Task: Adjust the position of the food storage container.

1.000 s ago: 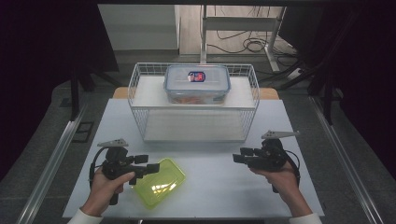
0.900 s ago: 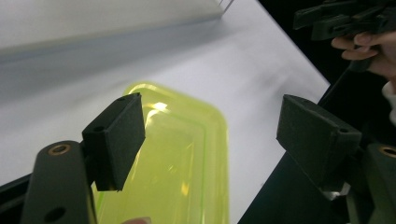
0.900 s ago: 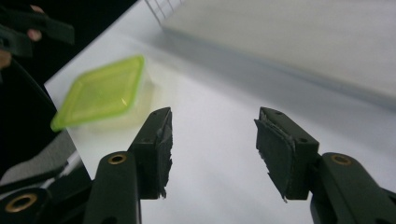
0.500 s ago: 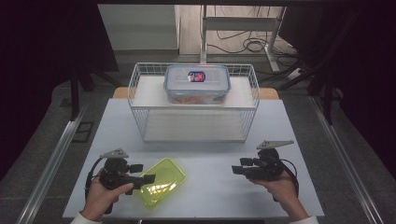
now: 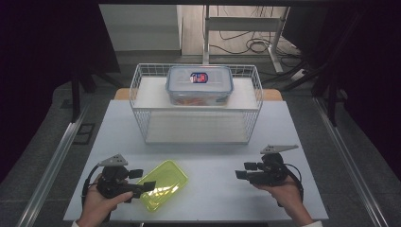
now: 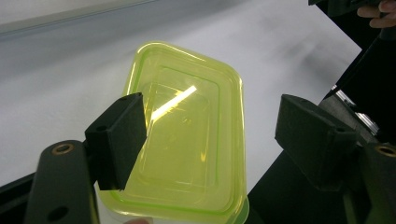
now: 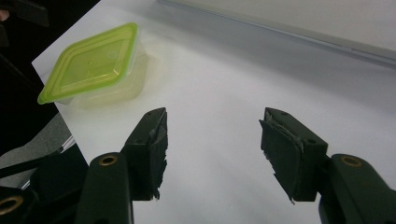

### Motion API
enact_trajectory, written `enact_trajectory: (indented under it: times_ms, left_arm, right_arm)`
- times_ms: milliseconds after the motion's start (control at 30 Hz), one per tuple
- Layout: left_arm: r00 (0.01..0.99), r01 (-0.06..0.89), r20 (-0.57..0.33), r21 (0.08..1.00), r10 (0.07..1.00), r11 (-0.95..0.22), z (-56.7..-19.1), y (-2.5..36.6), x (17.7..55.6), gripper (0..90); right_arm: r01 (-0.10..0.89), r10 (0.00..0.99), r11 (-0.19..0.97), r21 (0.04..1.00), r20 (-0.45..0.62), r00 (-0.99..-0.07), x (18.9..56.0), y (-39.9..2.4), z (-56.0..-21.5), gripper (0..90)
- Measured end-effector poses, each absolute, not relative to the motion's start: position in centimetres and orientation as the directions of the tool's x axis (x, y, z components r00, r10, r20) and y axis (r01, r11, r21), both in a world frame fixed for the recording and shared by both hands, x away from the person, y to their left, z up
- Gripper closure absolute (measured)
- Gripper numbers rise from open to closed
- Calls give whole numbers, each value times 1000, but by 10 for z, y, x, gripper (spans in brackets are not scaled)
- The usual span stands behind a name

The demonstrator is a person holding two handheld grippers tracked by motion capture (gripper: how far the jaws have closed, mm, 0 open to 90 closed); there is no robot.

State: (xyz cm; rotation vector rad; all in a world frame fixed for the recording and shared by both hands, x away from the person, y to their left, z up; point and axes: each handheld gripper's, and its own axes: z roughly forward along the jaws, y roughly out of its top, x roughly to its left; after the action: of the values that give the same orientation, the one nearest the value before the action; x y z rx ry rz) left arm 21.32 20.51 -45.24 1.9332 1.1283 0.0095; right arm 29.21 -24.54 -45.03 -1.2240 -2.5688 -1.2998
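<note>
So you're hovering the left gripper [image 5: 142, 185] over the green-lidded box [image 5: 163, 184] at the near-left of the table [image 5: 213, 156], jaws spread wide with the box between them and no pad pressing on it (in the left gripper view one pad sits over the lid's left edge, the other stands well clear on the right). Nothing is gripped yet. Compared with a second ago, both your hands are sitting a little nearer the table's front edge, and the box is looking slightly shifted with them.

Your right gripper [image 5: 242, 172] is resting at the near-right, pointing across toward the box but well apart from it; its jaws have just been opening and are standing wide with only bare table between them.

Farther back, the wire basket [image 5: 142, 90] is holding a clear container with a blue-rimmed lid [image 5: 199, 85], untouched.

Judging from this, you're setting up the grab on the box, probably the left closing across its width. Watch that front edge: the box is lying close to it, and a nudge could tip it off.
</note>
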Motion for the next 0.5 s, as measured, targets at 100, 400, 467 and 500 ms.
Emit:
enact_trajectory:
  times_ms: [100,400,467,500]
  left_arm:
    - [582,711,-395,671,710,-210,-453,204,212,256]
    - [635,703,-386,648,669,-294,-456,187,203,394]
    - [657,695,-372,636,655,-336,-459,179,200,437]
    - [663,693,-372,632,650,-346,-460,176,199,473]
  right_arm:
    - [656,642,343,672,342,-686,291,-246,-453,403]
    - [658,643,338,673,345,-684,290,-248,-453,399]
    - [659,644,337,673,345,-683,290,-248,-453,397]
    - [658,644,338,673,345,-683,291,-248,-454,397]
